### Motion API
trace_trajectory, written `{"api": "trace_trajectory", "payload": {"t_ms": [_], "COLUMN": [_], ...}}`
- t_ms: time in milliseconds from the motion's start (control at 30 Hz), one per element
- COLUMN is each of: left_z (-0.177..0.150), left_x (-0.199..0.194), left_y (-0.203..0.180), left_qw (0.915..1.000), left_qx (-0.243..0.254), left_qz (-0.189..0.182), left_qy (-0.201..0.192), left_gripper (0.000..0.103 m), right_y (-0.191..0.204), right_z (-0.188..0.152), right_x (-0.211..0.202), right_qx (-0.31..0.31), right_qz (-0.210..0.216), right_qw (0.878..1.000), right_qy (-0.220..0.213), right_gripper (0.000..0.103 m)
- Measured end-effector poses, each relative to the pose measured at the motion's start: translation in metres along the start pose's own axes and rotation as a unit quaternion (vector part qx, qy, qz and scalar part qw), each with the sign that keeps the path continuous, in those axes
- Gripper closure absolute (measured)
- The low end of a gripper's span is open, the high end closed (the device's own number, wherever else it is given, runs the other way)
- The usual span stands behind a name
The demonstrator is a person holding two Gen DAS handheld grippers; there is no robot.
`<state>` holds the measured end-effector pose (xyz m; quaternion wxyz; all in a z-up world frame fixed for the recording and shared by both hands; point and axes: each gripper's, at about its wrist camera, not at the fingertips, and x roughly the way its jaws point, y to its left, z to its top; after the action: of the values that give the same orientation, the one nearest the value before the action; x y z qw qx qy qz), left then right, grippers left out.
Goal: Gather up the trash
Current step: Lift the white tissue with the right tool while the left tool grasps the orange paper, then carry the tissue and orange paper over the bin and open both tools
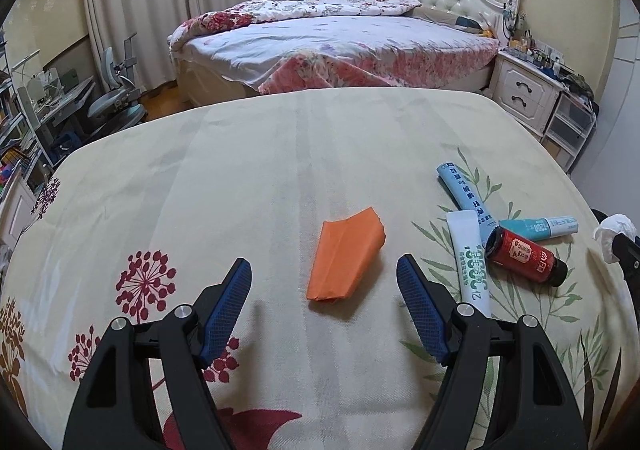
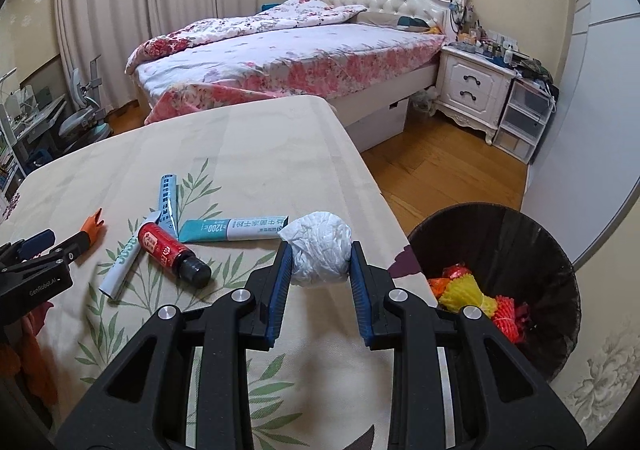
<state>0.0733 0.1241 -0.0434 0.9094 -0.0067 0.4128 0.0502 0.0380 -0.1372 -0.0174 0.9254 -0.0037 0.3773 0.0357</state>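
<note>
An orange folded paper (image 1: 346,255) lies on the floral tablecloth (image 1: 240,170), just ahead of my left gripper (image 1: 324,274), whose jaws stand wide with nothing between them. My right gripper (image 2: 320,254) is shut on a crumpled white paper ball (image 2: 318,250), held above the table's right edge; that ball (image 1: 614,236) also shows at the far right of the left wrist view. A red bottle (image 2: 170,250), a white tube (image 2: 120,268), a light blue tube (image 2: 168,198) and a teal tube (image 2: 236,230) lie in a cluster. A black bin (image 2: 520,234) holds orange and yellow net wrappers.
A bed (image 2: 288,50) with floral covers stands beyond the table, a white nightstand (image 2: 472,90) to its right. Wooden floor (image 2: 440,170) lies between table, bed and bin. A desk and chair (image 1: 116,98) stand at the left by the curtains.
</note>
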Motion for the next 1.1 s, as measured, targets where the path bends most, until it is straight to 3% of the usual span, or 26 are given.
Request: {"api": "trace_trajectory", "payload": {"t_ms": [133,200,500,1100], "left_z": [0.002,0.003,0.002,0.002], "left_x": [0.004,0.006,0.007,-0.028], "left_y": [-0.002,-0.003,-0.003,-0.014], "left_qw": [1.0000,0.9999,0.9997,0.9987], "left_qx": [0.003,0.004,0.005,0.005], "left_qz": [-0.004,-0.009,-0.020,-0.043], "left_qy": [0.007,0.009,0.013,-0.026], "left_gripper": [0.042,0.051,0.070,0.072], "right_y": [-0.002,-0.002,-0.003,-0.011], "right_z": [-0.001,-0.002,-0.001,-0.007], "right_x": [0.005,0.006,0.007,-0.006], "right_qx": [0.002,0.002,0.002,0.007], "right_qz": [0.002,0.002,0.002,-0.005], "right_qw": [1.000,1.000,1.000,1.000], "right_qy": [0.006,0.007,0.010,-0.007], "right_gripper": [0.075,0.075,0.075,0.075]}}
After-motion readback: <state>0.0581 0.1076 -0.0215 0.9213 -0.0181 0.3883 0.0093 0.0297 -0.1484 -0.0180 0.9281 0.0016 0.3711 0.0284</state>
